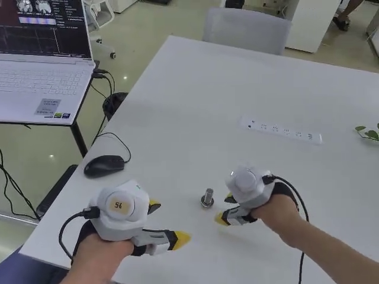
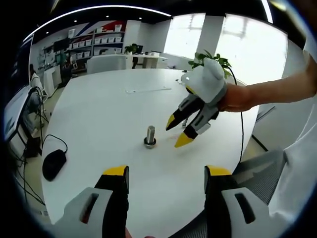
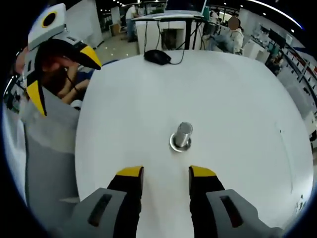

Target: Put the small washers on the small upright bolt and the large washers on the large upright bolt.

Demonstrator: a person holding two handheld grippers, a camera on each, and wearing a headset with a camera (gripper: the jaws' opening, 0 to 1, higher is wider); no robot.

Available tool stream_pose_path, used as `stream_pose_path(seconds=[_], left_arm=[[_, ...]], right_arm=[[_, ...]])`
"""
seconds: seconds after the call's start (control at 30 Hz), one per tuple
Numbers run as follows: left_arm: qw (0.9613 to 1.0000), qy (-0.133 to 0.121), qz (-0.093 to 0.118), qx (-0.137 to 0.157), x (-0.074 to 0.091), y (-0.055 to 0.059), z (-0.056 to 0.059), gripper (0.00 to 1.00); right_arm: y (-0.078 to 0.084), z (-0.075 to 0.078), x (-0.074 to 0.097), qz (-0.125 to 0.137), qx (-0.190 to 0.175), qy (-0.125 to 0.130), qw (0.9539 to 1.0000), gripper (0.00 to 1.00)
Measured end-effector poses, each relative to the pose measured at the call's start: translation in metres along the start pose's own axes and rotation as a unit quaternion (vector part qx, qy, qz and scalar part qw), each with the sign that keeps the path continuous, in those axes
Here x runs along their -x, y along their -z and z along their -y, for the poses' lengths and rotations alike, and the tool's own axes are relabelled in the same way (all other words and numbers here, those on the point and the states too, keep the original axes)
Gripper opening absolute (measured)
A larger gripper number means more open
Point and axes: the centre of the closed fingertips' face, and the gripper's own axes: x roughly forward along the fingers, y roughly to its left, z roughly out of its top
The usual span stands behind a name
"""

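One steel upright bolt (image 1: pixel 207 197) stands on the white table (image 1: pixel 195 106), with a wider ring around its foot. In the left gripper view the bolt (image 2: pixel 150 136) rises ahead of my open left gripper (image 2: pixel 167 171), whose jaws are empty. My right gripper (image 3: pixel 166 172) is open too, and the bolt (image 3: pixel 181 136) stands just beyond its yellow tips. From the head view, the left gripper (image 1: pixel 169 222) lies left of the bolt and the right gripper (image 1: pixel 225 209) close on its right. Each gripper sees the other: the right gripper (image 2: pixel 176 132) and the left gripper (image 3: pixel 63 77).
A black mouse (image 1: pixel 103 165) lies near the table's left edge. A white power strip (image 1: pixel 281 130) sits further back on the right, and green leaves (image 1: pixel 370 133) reach in at the right edge. A laptop (image 1: pixel 41 65) stands on a side stand to the left. A grey chair (image 1: pixel 246 29) is behind the table.
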Motion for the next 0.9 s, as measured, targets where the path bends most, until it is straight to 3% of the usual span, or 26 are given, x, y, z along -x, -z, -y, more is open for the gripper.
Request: stream_pose_path(seconds=[0.13,0.3,0.57,0.9], left_arm=[[1.0,0.004,0.0,-0.003,-0.003,-0.003,0.001,0.61],[0.9999,0.009,-0.004,-0.01,-0.007,-0.004,0.002,0.61],[0.9998,0.011,-0.008,-0.017,-0.01,-0.007,-0.001,0.61],[0.9999,0.001,-0.004,-0.012,-0.008,-0.01,-0.012,0.61]], right_arm=[[0.011,-0.003,0.016,0.021,-0.015,0.012,0.9996,0.4],[0.03,-0.003,0.04,0.061,-0.066,0.034,0.9953,0.43],[0.073,-0.005,0.071,0.08,-0.114,0.054,0.9888,0.49],[0.11,-0.003,0.108,0.125,-0.18,0.092,0.9715,0.55]])
